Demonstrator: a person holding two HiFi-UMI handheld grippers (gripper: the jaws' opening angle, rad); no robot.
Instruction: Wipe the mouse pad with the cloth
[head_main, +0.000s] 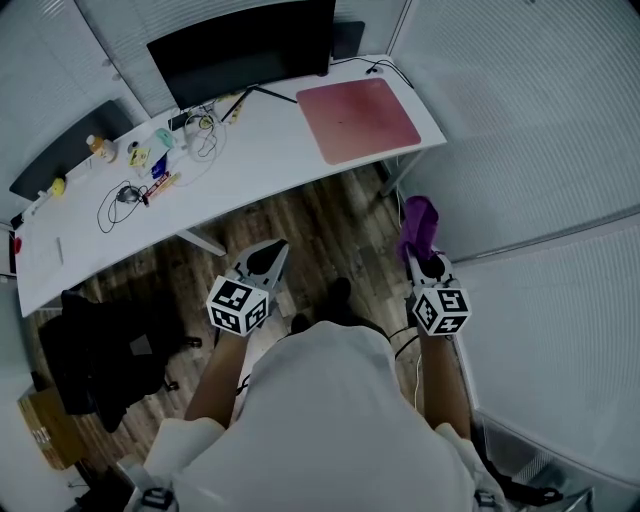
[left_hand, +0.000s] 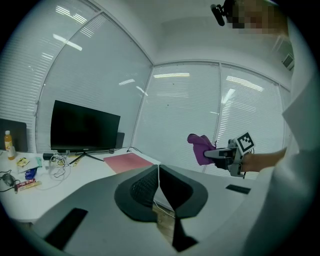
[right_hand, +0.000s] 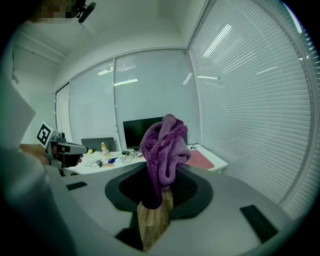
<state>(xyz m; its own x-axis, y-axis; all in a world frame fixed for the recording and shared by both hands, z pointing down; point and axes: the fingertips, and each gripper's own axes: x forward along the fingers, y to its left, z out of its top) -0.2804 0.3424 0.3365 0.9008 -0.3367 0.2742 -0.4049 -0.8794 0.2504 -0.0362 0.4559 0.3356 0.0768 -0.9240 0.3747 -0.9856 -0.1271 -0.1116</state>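
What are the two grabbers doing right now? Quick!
Left gripper: closed, holding nothing.
Right gripper: closed on the purple cloth.

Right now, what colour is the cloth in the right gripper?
Purple. The cloth shows best in the right gripper view, held by the right gripper.

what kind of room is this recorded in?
Most likely an office. A long white desk carries a black monitor and a pink mouse pad, with loose cables and small clutter beside them. Slatted blinds cover the walls around it.
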